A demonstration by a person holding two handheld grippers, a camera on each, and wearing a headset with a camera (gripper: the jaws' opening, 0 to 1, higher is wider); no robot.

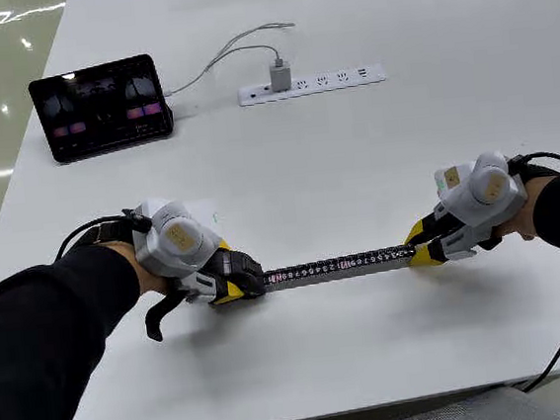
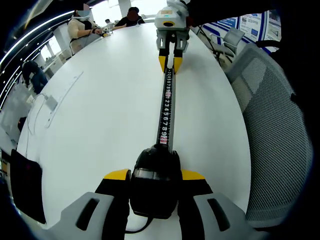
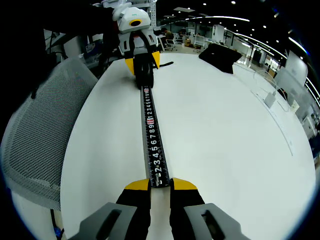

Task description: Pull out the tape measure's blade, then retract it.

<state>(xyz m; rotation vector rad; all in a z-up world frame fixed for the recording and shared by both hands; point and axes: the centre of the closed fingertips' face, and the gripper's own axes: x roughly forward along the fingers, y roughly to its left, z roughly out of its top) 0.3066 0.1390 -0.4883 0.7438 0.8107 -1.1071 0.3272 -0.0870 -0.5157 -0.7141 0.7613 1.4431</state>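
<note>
The left gripper (image 1: 230, 272) is closed around the black case of the tape measure (image 2: 156, 184), its yellow-tipped jaws pressed to either side of the case, close to the table's near edge and toward its left end. From the case's mouth the blade (image 1: 337, 264) is drawn out rightward, roughly parallel to that near edge, its numbered face up and low over the white table (image 1: 356, 173); whether it touches the surface is hard to tell. At its far end the right gripper (image 1: 420, 243) has its jaws narrowed almost together on the blade's tip, which sits between the two yellow pads, also near the near edge and toward the right end. Farther back, a dark tablet (image 1: 101, 106) with a lit screen stands by the left edge, and right of it, toward the far side, lies a white power strip (image 1: 312, 83) with a charger (image 1: 280, 74) plugged in and a thin cable (image 1: 234, 46) looping from it.
</note>
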